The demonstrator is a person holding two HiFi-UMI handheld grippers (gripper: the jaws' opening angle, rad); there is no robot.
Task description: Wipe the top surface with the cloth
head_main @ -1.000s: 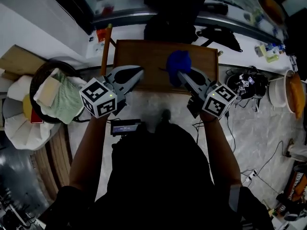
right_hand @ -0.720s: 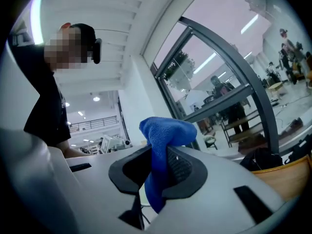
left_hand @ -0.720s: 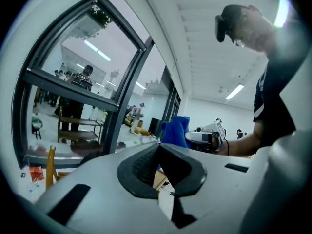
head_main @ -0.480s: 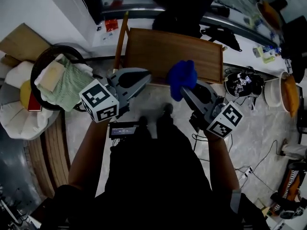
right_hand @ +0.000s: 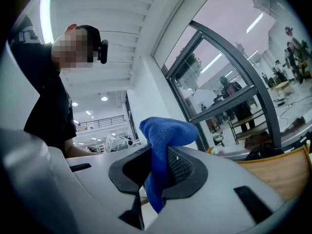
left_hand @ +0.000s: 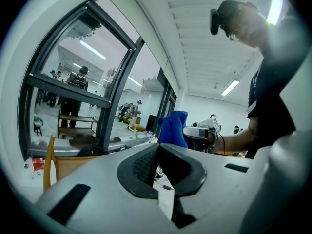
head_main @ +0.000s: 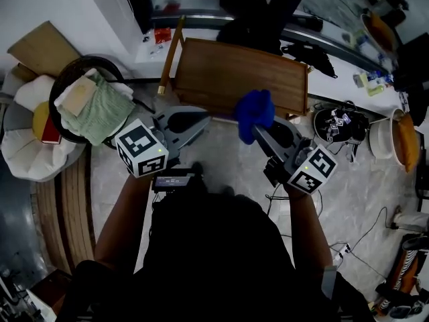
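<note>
A small brown wooden table (head_main: 231,72) stands ahead of me on the pale floor. My right gripper (head_main: 257,127) is shut on a bunched blue cloth (head_main: 254,112), held in the air just short of the table's near edge. The blue cloth (right_hand: 158,150) fills the gap between the right jaws and sticks up past them. My left gripper (head_main: 198,117) hangs beside it at the table's near left corner, shut with nothing in it. In the left gripper view the blue cloth (left_hand: 171,128) shows beyond the closed jaws, and the table's top (right_hand: 273,172) lies at the right gripper view's right.
A dark round basket (head_main: 84,102) with green and white cloths stands to the table's left, a white cushion (head_main: 30,153) beside it. A black bag (head_main: 338,126) and cables lie to the right, near a white bowl (head_main: 382,133). A long white bench (head_main: 315,35) runs behind the table.
Both grippers have drawn back from over the table's top to just off its near edge. The right one kept hold of the blue cloth.
</note>
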